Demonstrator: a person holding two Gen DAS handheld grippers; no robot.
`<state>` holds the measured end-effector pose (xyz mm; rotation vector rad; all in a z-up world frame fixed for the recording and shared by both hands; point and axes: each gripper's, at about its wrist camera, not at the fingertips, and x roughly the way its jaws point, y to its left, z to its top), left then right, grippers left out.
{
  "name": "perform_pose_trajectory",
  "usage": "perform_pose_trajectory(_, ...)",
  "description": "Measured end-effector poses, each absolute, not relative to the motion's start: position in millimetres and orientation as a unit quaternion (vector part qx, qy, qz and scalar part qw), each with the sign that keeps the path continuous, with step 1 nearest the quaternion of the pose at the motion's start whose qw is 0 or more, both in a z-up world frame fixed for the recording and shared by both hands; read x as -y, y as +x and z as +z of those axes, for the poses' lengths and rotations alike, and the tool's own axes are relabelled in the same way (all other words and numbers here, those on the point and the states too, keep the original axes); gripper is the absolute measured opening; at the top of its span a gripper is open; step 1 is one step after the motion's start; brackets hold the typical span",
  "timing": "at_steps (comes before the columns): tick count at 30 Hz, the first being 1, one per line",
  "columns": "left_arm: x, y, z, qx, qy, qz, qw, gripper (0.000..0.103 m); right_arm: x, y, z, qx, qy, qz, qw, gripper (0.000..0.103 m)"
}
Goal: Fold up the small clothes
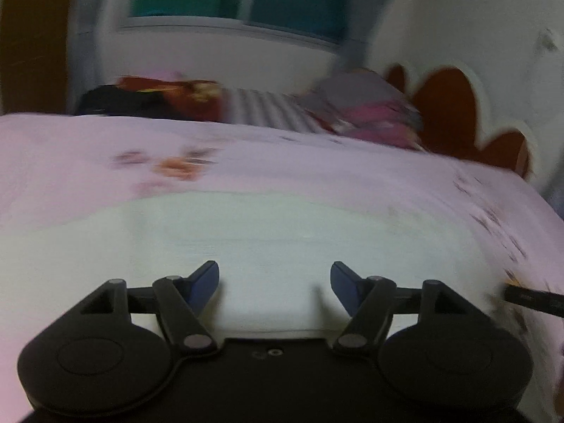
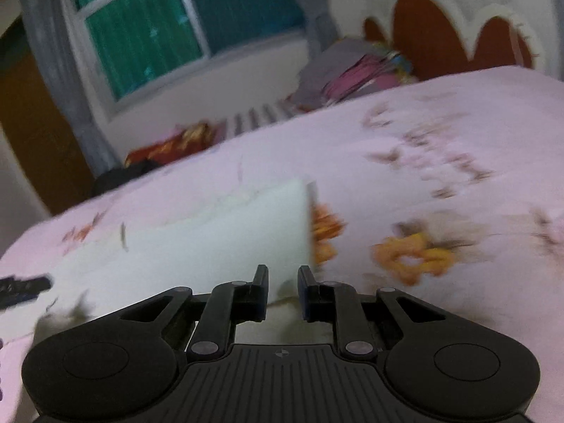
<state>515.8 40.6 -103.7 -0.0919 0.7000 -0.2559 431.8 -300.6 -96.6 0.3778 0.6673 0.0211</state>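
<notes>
Our left tongs [image 1: 275,283] stand wide apart with nothing between the blue pads, hovering just above the near part of the pale white, soft cloth garment [image 1: 246,236]; our right tongs [image 2: 283,290] are drawn narrow, and a corner of that same white garment [image 2: 225,232] seems to lie in the slim gap between them, though blur keeps us from saying whether the pads actually press on it. The garment lies spread, mostly flat, on the pink bedsheet with orange flower prints [image 2: 440,183], its straight right edge running up from the right tongs; we judge it light, limp and quick to crease, so it will sag and drag unless lifted at two points; it is not fragile, and thin cloth may slip from a shallow pinch. We would take hold at the corners or along a hem, biting deep enough to catch every layer. Beyond, a heap of grey and pink folded clothes [image 2: 352,67] sits by the scalloped brown headboard [image 2: 440,31].
</notes>
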Motion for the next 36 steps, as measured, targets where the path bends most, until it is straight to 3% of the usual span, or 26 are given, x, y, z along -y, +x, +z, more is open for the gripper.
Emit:
perform_pose_trajectory(5, -28, 522, -119, -0.353, -0.011, -0.124, 0.927, 0.069, 272, 453, -108, -0.352, 0.123, 0.045, 0.927, 0.019)
perform_pose_trajectory(10, -55, 521, -132, -0.378, -0.037, -0.094, 0.92, 0.069, 321, 453, -118, -0.381, 0.164, -0.017, 0.91, 0.019)
perform_pose_trajectory(14, -29, 524, -121, -0.364, -0.04, -0.117, 0.923, 0.072, 300, 460, -98, -0.339, 0.145, 0.009, 0.93, 0.019)
perform_pose_trajectory(19, -1, 538, -123, -0.36, 0.002, -0.137, 0.923, 0.075, 243, 488, -109, -0.361, 0.103, 0.108, 0.921, 0.019)
perform_pose_trajectory(22, -24, 545, -136, -0.372, 0.025, -0.11, 0.922, 0.075, 264, 502, -119, -0.373, 0.091, 0.065, 0.921, 0.018)
perform_pose_trajectory(23, -33, 548, -141, -0.377, 0.021, -0.107, 0.92, 0.076, 283, 507, -122, -0.38, 0.104, 0.032, 0.919, 0.017)
perform_pose_trajectory(24, -39, 548, -140, -0.374, 0.01, -0.111, 0.921, 0.075, 302, 513, -123, -0.382, 0.128, 0.023, 0.915, 0.0)
perform_pose_trajectory(33, -9, 554, -134, -0.375, 0.021, -0.116, 0.92, 0.076, 265, 554, -110, -0.377, 0.088, 0.089, 0.918, 0.0)
perform_pose_trajectory(36, -19, 553, -144, -0.376, 0.026, -0.117, 0.919, 0.079, 284, 567, -116, -0.372, 0.096, 0.029, 0.923, 0.0)
